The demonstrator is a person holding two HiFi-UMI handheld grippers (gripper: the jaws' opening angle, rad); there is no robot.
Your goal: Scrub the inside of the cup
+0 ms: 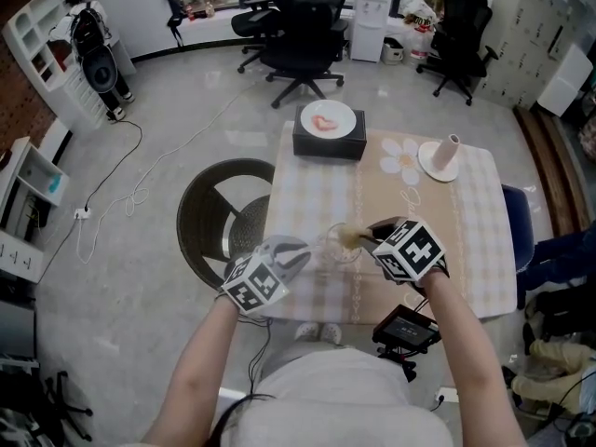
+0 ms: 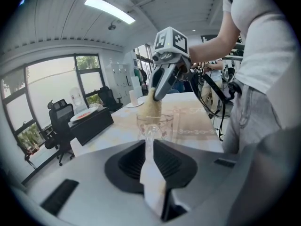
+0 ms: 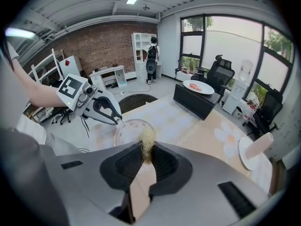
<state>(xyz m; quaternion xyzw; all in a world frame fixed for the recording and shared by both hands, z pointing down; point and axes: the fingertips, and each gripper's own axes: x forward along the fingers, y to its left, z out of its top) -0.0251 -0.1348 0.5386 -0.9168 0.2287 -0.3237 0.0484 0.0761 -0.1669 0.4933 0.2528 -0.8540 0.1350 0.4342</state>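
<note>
The tabletop (image 1: 466, 250) bears the weight of the clear cup (image 1: 337, 247), which stands upright near its front edge. We clamp the left gripper's (image 1: 303, 250) fingers on the cup's near side, judged to brace it against scrubbing. The right gripper's (image 1: 368, 236) fingers pinch a tan fibrous scrubber (image 3: 148, 138), its tuft at the cup's mouth. Our left forearm reaches in at a shallow slant, and our right wrist tips steeply down over the cup.
</note>
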